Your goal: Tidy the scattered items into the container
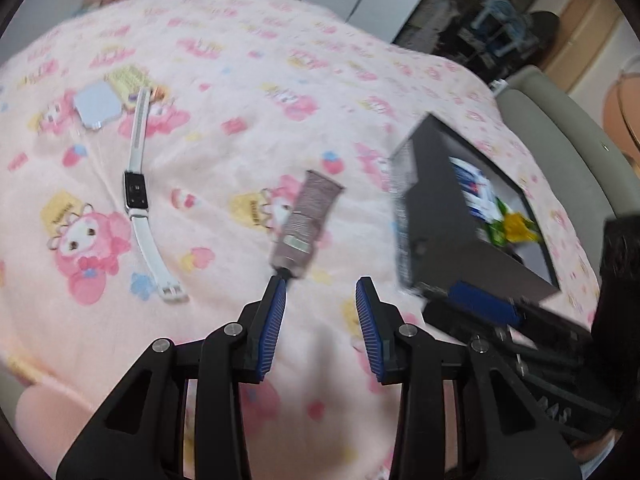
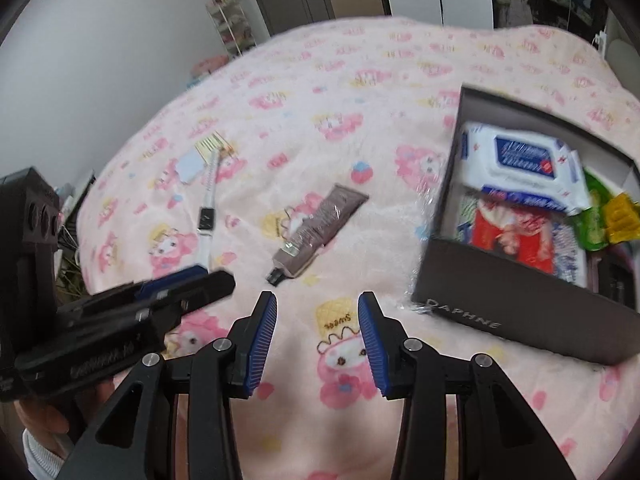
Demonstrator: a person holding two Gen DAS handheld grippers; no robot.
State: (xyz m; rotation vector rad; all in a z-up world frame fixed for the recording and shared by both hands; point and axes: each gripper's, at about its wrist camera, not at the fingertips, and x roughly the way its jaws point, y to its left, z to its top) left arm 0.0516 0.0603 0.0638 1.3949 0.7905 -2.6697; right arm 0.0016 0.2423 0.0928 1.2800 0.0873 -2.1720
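On the pink cartoon-print blanket lies a brown-grey tube [image 1: 308, 216] [image 2: 316, 226], its black cap toward me. My left gripper [image 1: 322, 292] hovers open just short of the cap, empty. A white smartwatch [image 1: 138, 196] [image 2: 206, 216] lies stretched out to the left. Beyond it are a pale blue card [image 1: 98, 106] [image 2: 190, 166] and a yellow comb-like item [image 1: 128, 78] [image 2: 214, 144]. The dark open box [image 1: 432, 216] [image 2: 520, 308] sits at right, holding a wipes pack [image 2: 524, 160] and colourful packets. My right gripper [image 2: 318, 308] is open and empty, left of the box.
The blanket [image 2: 360, 92] covers a bed. A grey padded edge [image 1: 560, 140] runs along its right side. Shelves and cupboards stand beyond the far end. A hand [image 2: 44, 412] holds the left gripper at the lower left of the right wrist view.
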